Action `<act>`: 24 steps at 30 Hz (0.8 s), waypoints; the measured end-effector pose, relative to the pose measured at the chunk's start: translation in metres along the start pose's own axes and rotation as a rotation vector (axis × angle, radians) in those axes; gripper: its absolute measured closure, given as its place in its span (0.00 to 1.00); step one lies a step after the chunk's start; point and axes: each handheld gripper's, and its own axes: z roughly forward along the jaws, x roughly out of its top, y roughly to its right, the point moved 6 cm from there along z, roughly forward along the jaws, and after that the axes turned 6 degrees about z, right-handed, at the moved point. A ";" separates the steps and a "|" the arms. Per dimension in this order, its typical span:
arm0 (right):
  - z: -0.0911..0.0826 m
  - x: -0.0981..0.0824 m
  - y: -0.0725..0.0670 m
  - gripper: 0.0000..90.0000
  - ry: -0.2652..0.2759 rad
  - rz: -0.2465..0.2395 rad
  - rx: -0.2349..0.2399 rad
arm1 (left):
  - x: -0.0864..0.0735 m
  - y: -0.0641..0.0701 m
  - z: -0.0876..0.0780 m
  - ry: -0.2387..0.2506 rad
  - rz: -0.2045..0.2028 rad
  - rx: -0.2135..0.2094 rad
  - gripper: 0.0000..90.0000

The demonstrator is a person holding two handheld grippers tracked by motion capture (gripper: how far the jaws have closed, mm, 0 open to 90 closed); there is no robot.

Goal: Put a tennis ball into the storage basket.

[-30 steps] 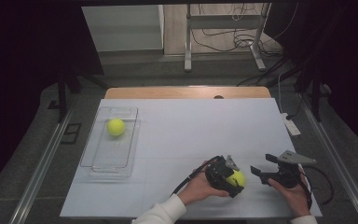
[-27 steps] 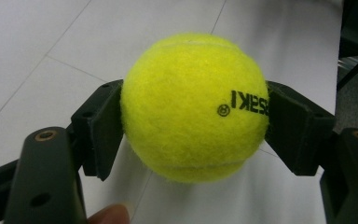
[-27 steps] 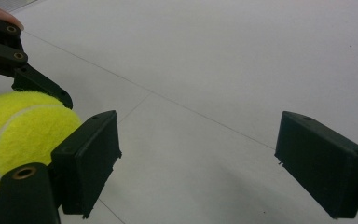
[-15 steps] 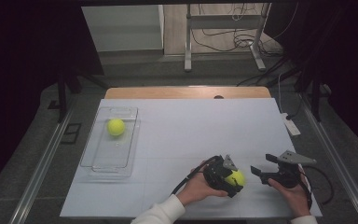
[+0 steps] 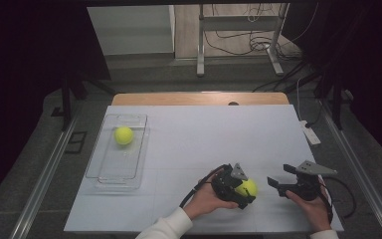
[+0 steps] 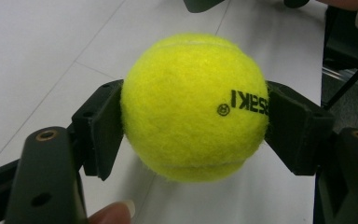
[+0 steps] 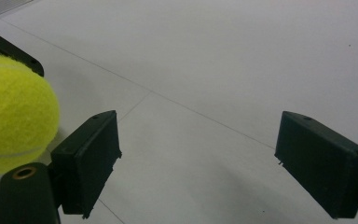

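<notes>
From above, the left gripper [image 5: 239, 188] near the bench's [image 5: 204, 129] front edge clamps a tennis ball [image 5: 247, 187], its own view showing jaws squarely centred, so keep pressure steady lifting toward the tray [image 5: 142, 144]; the right gripper's [image 7: 198, 163] jaws gape empty.

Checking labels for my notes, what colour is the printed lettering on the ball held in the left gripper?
Black, on the fuzzy yellow-green tennis ball; clearest in the left gripper view.
</notes>
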 end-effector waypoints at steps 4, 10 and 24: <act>0.000 0.000 0.000 0.15 0.000 0.001 0.000 | -0.001 -0.001 -0.005 0.007 0.000 0.002 0.30; 0.000 0.000 0.000 0.16 0.003 0.001 0.000 | -0.003 -0.003 -0.010 0.017 -0.009 0.004 0.30; 0.000 0.000 -0.001 0.16 0.004 0.001 0.001 | -0.006 -0.010 -0.027 0.053 -0.029 0.031 0.30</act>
